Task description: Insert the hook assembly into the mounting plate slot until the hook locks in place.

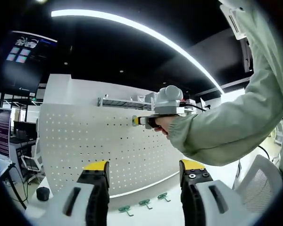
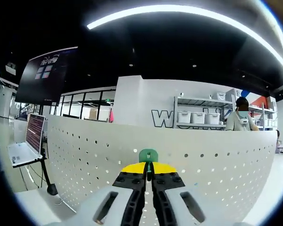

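A white pegboard mounting plate [image 1: 85,141] stands upright on the table; it also shows in the right gripper view [image 2: 217,160]. My right gripper [image 2: 148,168] is shut on a green hook [image 2: 148,155], held up close against the board near its top edge. In the left gripper view that right gripper [image 1: 137,121] reaches the upper part of the board, held by a hand in a pale green sleeve. My left gripper [image 1: 144,172] stands open in front of the board with nothing between its jaws. Three more green hooks [image 1: 144,204] lie on the table at the board's foot.
A laptop [image 2: 23,146] on a stand sits left of the board, with a dark mouse-like object [image 1: 43,193] on the table. Shelving with white bins [image 2: 198,115] and a person [image 2: 240,117] are behind. A chair back [image 1: 266,183] stands at the right.
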Available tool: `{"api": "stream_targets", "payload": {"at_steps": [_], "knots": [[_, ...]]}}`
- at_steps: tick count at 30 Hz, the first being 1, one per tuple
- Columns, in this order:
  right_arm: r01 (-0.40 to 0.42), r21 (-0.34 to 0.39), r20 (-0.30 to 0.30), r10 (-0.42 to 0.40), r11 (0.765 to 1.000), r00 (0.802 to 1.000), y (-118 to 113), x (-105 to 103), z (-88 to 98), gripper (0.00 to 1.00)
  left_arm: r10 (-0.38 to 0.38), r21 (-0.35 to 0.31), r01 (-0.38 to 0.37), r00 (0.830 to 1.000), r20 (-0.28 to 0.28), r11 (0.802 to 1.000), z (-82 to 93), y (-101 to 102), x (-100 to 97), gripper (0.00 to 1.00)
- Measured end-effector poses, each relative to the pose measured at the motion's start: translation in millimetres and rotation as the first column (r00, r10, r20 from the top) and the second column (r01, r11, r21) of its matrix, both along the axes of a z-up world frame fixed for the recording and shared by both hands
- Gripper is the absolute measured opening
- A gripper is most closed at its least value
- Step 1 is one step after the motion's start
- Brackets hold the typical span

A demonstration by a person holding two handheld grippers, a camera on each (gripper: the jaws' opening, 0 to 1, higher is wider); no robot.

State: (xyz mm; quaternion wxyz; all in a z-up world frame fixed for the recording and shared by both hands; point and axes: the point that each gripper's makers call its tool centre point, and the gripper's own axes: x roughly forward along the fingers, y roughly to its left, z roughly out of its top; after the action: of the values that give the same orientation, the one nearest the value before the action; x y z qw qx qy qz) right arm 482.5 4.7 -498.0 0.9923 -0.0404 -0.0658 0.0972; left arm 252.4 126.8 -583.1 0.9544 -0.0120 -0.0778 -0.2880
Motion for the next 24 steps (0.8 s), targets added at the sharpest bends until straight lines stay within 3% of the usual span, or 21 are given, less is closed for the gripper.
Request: {"api": "stream_targets", "payload": {"at_steps": [24], "knots": [[0.018, 0.017, -0.009, -0.018, 1.0, 1.0, -0.2, 10.5, -0.5, 0.01, 0.001, -0.006, -0.001, 1.0, -0.003, 1.0, -1.2, 0.8, 1.6, 0.62]]}}
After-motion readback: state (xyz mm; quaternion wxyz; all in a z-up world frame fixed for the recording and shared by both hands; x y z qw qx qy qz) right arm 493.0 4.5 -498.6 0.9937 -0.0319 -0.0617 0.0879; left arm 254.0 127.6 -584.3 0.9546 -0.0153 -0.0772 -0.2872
